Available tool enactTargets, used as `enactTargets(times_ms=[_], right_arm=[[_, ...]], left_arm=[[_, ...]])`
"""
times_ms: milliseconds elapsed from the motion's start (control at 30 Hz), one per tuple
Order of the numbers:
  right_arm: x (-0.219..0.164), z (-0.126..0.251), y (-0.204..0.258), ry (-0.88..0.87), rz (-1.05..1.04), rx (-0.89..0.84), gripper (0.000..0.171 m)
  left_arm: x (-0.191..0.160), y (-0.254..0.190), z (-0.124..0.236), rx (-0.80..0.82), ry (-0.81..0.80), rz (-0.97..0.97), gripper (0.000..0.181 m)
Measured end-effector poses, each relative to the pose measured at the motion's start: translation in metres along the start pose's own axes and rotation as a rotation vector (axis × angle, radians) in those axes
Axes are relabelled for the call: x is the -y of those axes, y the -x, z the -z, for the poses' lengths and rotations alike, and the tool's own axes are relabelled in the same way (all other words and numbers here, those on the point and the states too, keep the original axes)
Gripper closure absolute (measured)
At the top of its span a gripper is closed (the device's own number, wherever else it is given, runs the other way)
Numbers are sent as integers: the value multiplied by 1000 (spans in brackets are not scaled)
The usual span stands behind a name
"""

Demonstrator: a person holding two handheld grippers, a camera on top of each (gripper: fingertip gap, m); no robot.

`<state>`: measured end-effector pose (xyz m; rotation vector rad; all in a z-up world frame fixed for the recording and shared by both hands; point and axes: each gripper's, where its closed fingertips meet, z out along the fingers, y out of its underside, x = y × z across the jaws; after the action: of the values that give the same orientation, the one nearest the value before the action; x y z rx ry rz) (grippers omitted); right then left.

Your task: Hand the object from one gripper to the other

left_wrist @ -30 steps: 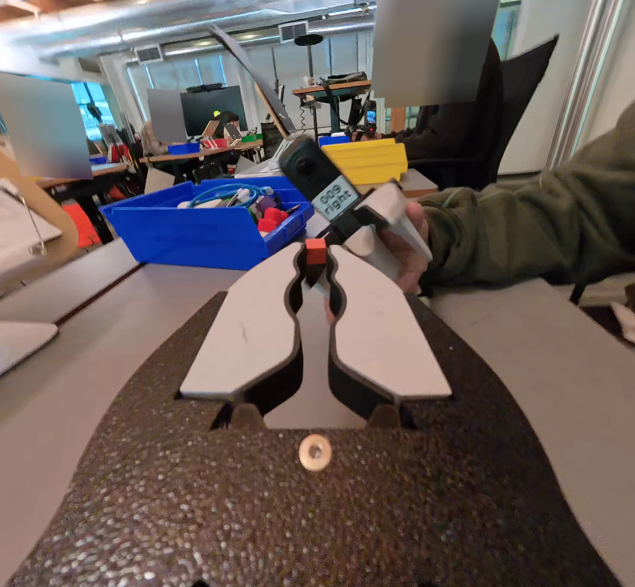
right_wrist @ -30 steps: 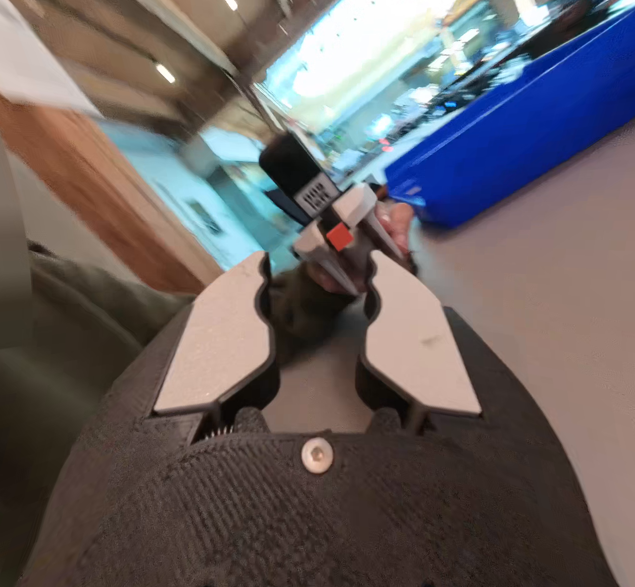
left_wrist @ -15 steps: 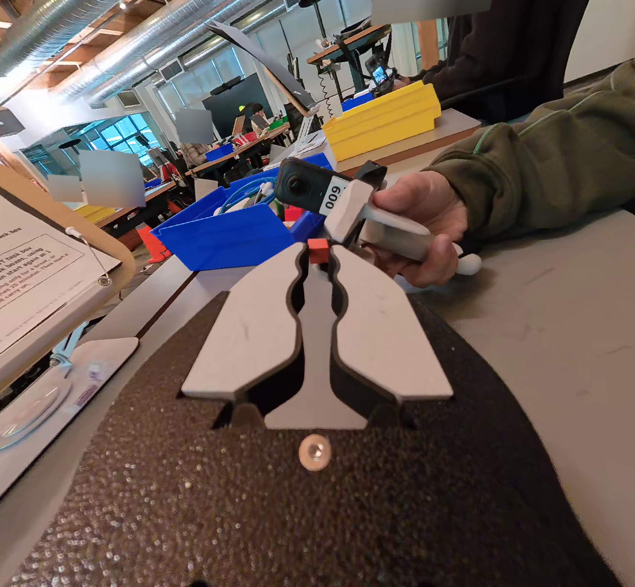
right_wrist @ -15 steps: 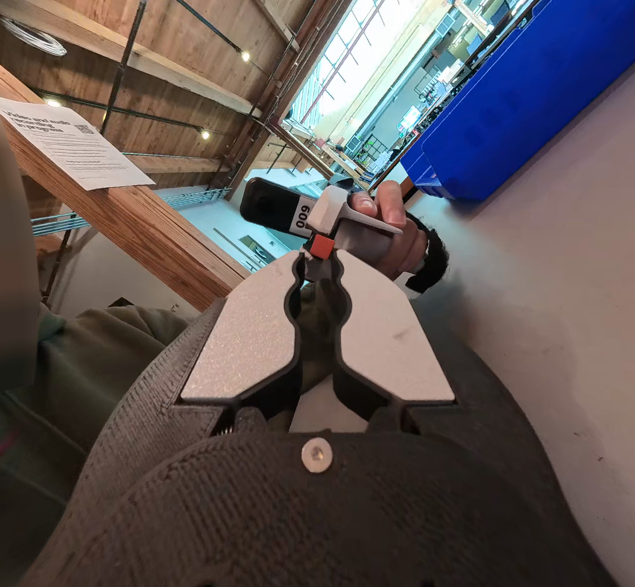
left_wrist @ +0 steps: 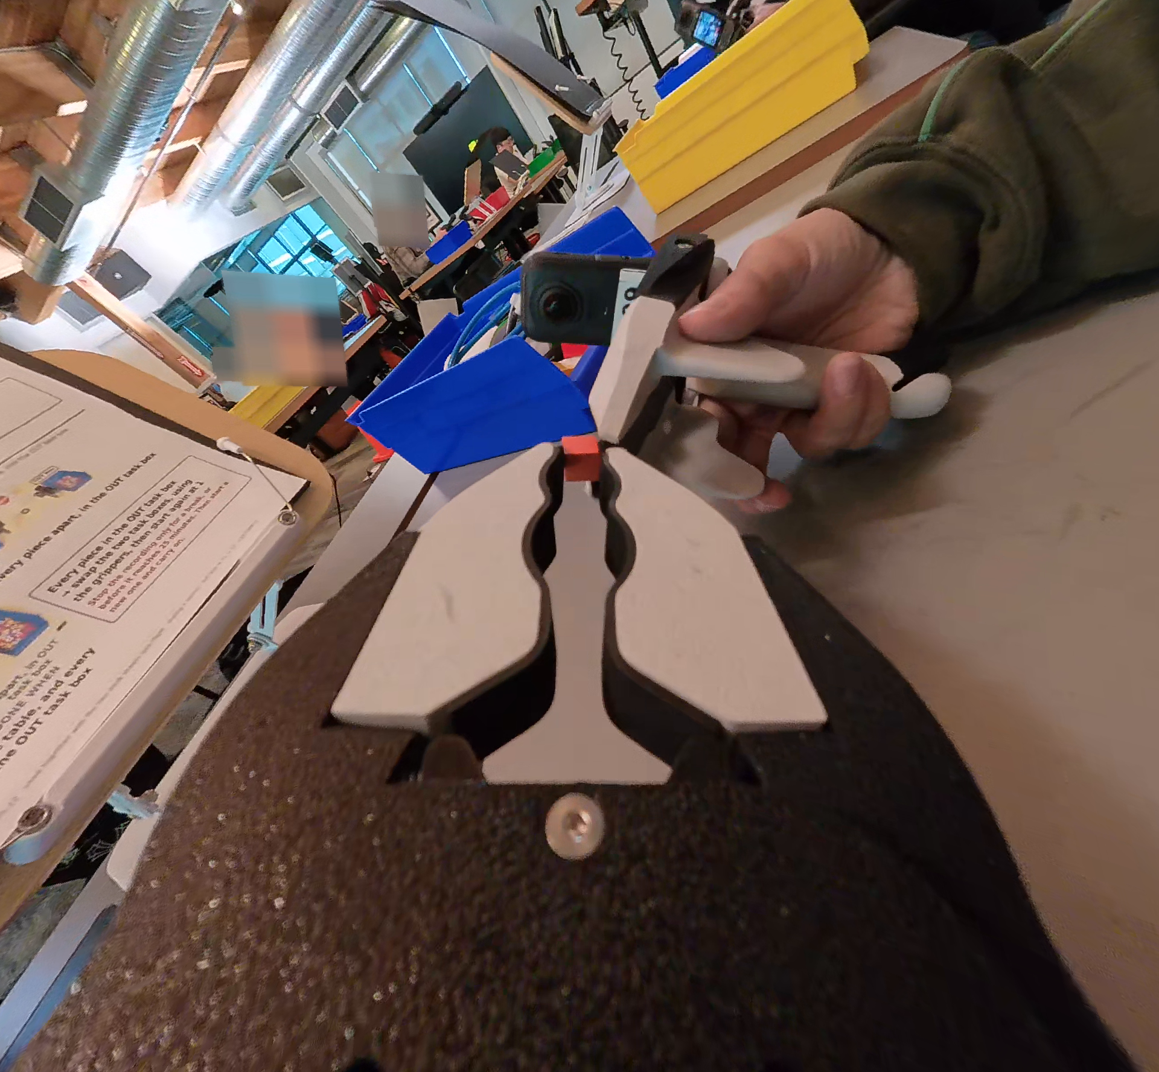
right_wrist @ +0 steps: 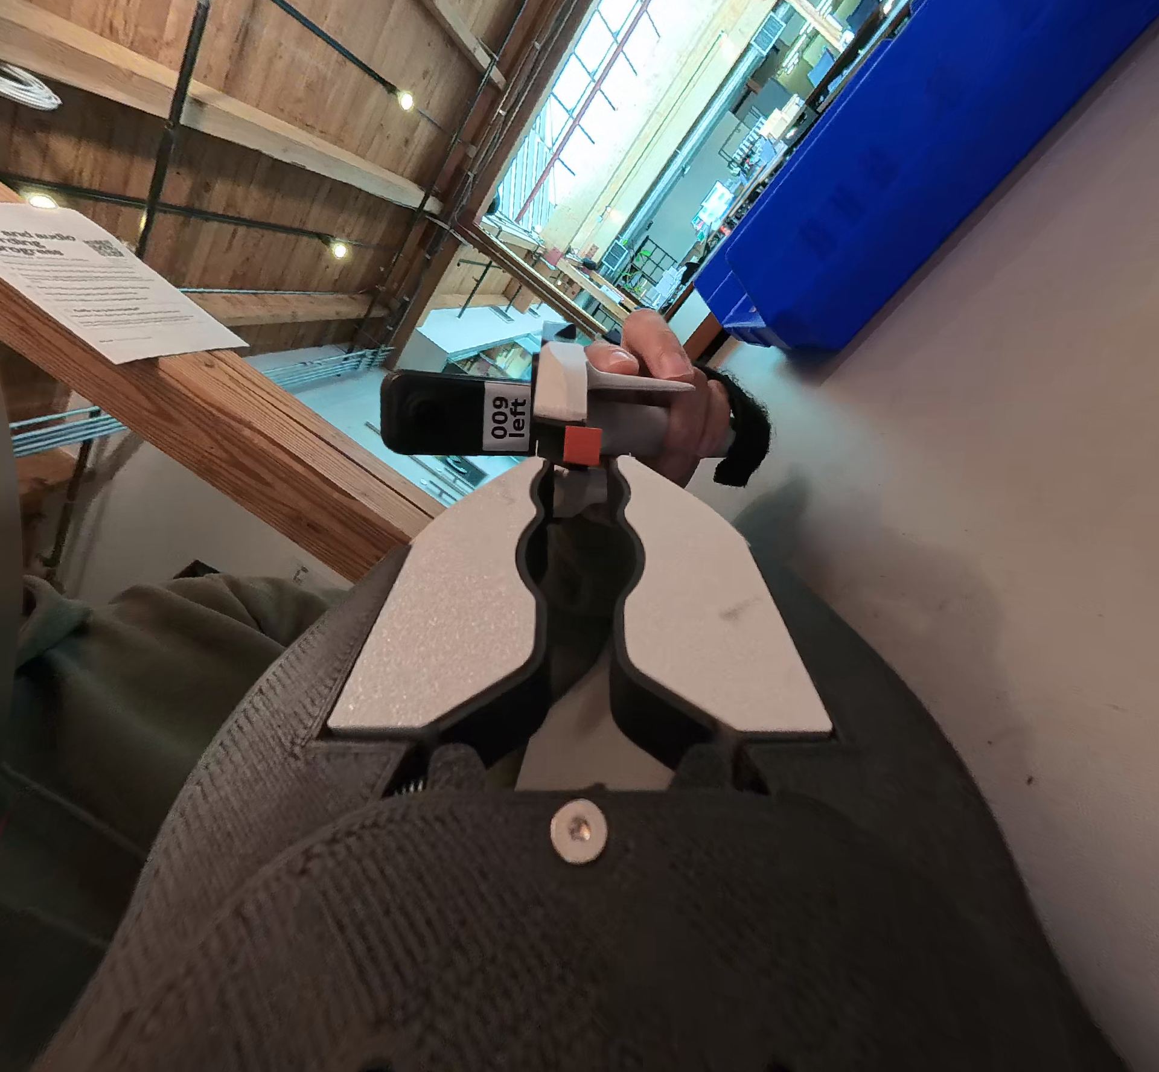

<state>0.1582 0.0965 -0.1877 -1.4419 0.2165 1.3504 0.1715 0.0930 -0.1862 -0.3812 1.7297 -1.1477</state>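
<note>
A small red block (left_wrist: 580, 468) sits between the fingertips of my left gripper (left_wrist: 580, 465), which is shut on it, above the grey table (left_wrist: 972, 634). My right gripper comes in from the front, turned roughly a quarter turn to the left one. One of its grey fingers (left_wrist: 627, 371) is just above the block, and a hand (left_wrist: 815, 302) holds it. In the right wrist view my right gripper (right_wrist: 580, 465) is closed to the block's width, its tips on either side of the red block (right_wrist: 582, 445). A left-gripper finger (right_wrist: 561, 383) presses on the block from above.
A blue bin (left_wrist: 476, 408) with cables and parts stands just behind the grippers and also shows in the right wrist view (right_wrist: 941, 164). A yellow bin (left_wrist: 740, 120) is farther back. An instruction board (left_wrist: 125, 540) stands to the left. A green sleeve (left_wrist: 1003, 164) reaches in from the right. The grippers are tip to tip, or close to it.
One second ago my right gripper was open and short of the block. It has come up and closed around it. Both grippers have rolled, and the left has stayed shut on the block.
</note>
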Motion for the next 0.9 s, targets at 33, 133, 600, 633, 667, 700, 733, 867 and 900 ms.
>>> enactTargets(times_ms=[33,133,600,633,667,700,733,867,900], right_arm=[[0,0,-1,-5,-12,1,153],[0,0,-2,-12,-36,4,150],[-1,0,-5,-22,-79,5,135],[-1,-1,-5,-24,-80,7,134],[-1,-1,-4,-24,-79,13,134],[-1,-1,-3,-23,-82,22,134],[-1,-1,-1,-25,-89,37,132],[-5,-4,2,-5,-91,51,133],[-4,-4,3,-9,-88,53,135]], left_arm=[[0,0,0,4,0,-2,171],[0,0,0,7,2,-7,171],[5,-1,0,-12,-30,54,171],[6,-1,0,-12,-35,59,171],[6,-1,0,-14,-34,59,171],[5,-1,0,-17,-29,59,171],[3,-2,0,-23,-20,59,171],[0,-6,-2,-36,2,40,171],[0,-6,-2,-36,3,40,171]])
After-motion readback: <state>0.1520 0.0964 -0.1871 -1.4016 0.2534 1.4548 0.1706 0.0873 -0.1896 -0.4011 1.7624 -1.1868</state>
